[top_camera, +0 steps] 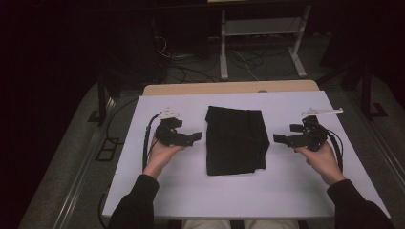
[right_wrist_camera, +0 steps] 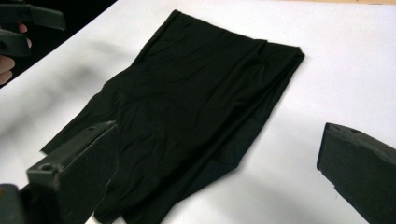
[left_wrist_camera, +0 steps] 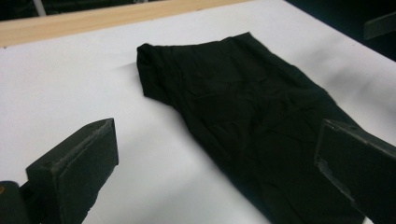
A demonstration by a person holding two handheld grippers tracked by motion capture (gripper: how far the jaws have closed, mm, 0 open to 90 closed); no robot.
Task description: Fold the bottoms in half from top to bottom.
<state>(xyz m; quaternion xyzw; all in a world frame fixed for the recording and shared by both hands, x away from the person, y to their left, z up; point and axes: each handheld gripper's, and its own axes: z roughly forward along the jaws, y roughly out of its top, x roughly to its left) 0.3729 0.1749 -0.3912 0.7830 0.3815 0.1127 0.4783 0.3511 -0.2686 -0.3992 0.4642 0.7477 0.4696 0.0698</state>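
1. Table [top_camera: 157, 191]: white top, pale wooden strip along its far edge at 12 o'clock. Dark floor around it; a white metal frame [top_camera: 260, 28] stands on the floor beyond.

2. Black cloth [top_camera: 235, 140]: lies flat at the table's centre, folded to a rough rectangle, long axis running 12 to 6 o'clock. Matte, thin fabric with fine creases across the surface. Far edge looks straight and doubled over; near edge less tidy, with a lower layer poking out at the 5 o'clock corner. In the left gripper view the cloth [left_wrist_camera: 243, 112] shows a rounded folded corner at its far left. In the right gripper view the cloth [right_wrist_camera: 187, 107] shows stacked layers at its near end, edges not lined up.

3. Left gripper [top_camera: 195, 137]: held at 9 o'clock of the cloth, pointing towards it, just beside its left edge, not touching. Jaws stand wide apart, nothing between them but table and cloth beyond.

4. Right gripper [top_camera: 281, 139]: at 3 o'clock of the cloth, pointing at its right edge, just beside it, apart. Jaws likewise spread wide, holding nothing.

5. Cables: one trails back from each gripper along the forearm.
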